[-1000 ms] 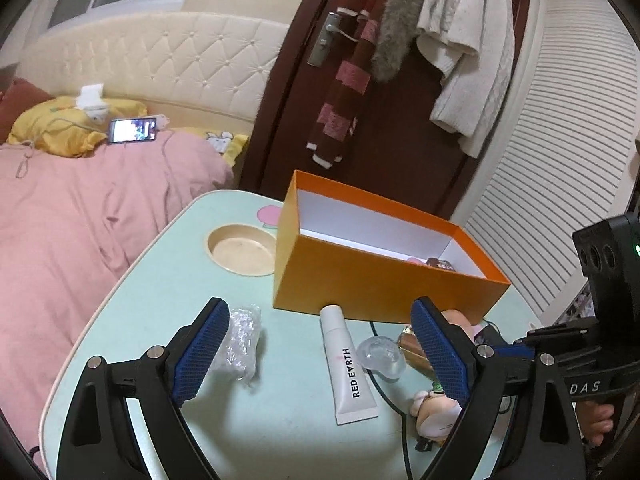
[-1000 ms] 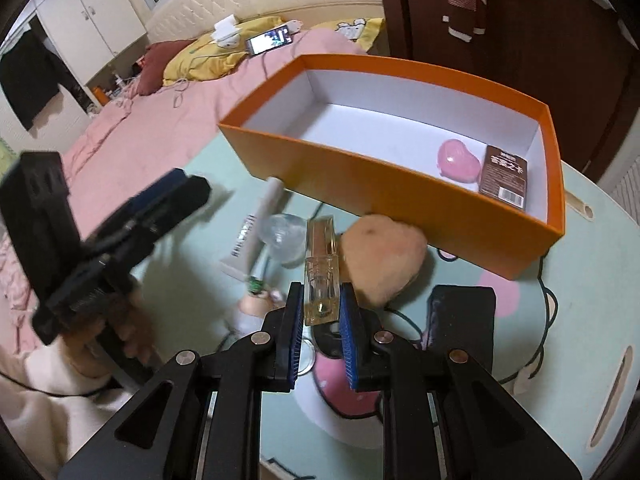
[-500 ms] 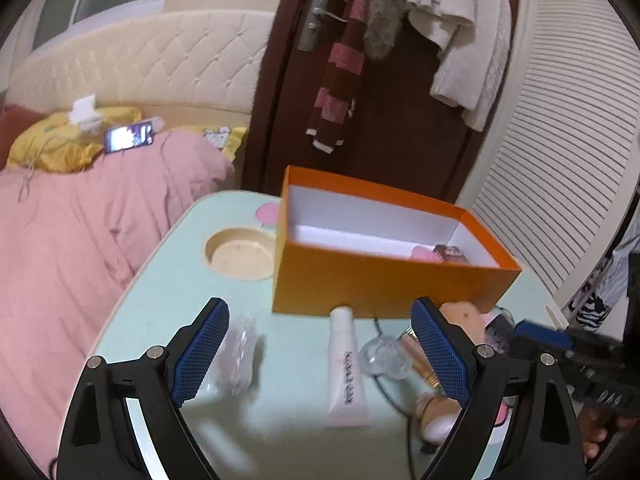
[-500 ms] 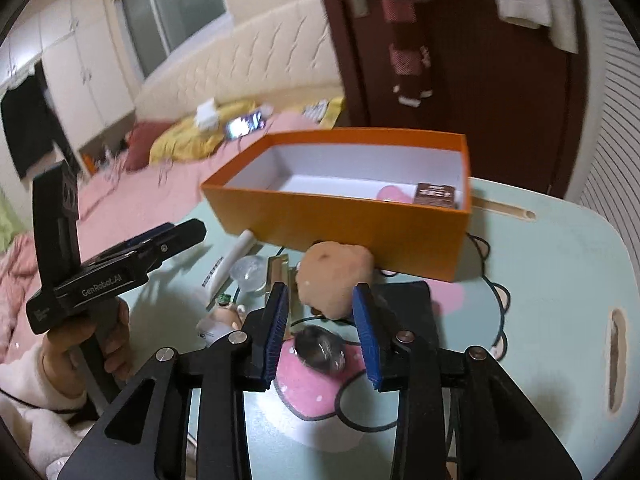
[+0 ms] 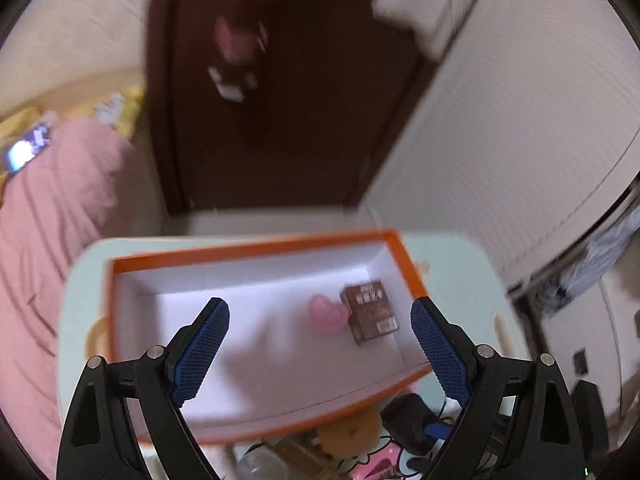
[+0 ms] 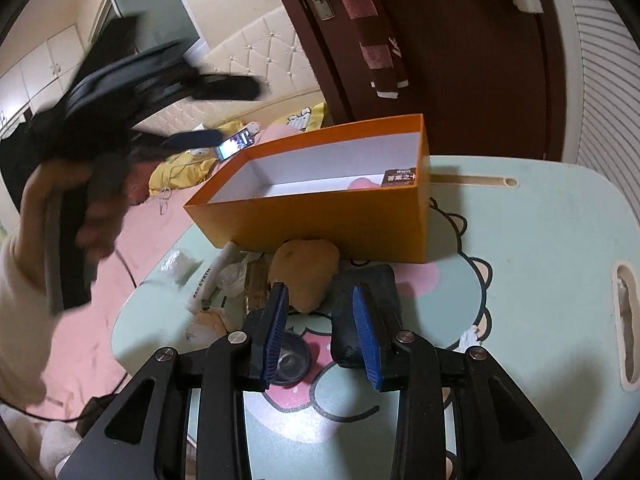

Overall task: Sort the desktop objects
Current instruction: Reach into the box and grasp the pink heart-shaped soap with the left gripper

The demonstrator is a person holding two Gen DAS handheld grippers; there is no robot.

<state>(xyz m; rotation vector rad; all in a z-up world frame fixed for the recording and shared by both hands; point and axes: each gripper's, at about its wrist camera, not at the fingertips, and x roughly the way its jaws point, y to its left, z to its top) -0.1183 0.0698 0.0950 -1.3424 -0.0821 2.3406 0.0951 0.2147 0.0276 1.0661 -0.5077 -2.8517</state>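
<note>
- Two things already lie in the orange box at its right end: a pink heart and a brown carton, touching.
- Left to sort, crowded against the box's near wall on the tabletop: tan sponge, white tube, clear dome, glass bottle, black case.
- The left tool hangs over the box, jaws wide, empty.
- The right tool has just opened partway and holds nothing; sponge and case lie just beyond its tips.
</note>
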